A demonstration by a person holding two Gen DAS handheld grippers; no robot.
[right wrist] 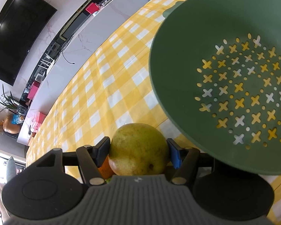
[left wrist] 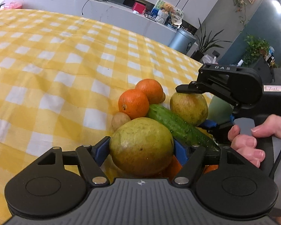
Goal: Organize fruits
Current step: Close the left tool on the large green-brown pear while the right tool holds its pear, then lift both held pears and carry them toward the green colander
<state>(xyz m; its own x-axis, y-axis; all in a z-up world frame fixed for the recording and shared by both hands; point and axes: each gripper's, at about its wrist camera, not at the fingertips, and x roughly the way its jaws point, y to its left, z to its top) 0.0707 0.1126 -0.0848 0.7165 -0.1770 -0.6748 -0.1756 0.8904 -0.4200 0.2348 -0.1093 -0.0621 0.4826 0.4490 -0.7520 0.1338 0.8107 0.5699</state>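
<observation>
Beside the empty green colander [right wrist: 178, 93], both hand-held grippers, left [left wrist: 141, 148] and right [right wrist: 138, 150], are each clamping a pear (task barely begun); oranges [left wrist: 134, 104] and cucumber [left wrist: 178, 127] are waiting.

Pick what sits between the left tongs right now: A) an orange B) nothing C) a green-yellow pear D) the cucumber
C: the left tongs have their blue pads on either side of a green-yellow pear, while the oranges and the cucumber lie beyond it.

2 green pears [left wrist: 141, 146] [right wrist: 138, 150], each gripped; oranges [left wrist: 134, 104] heaped.
</observation>
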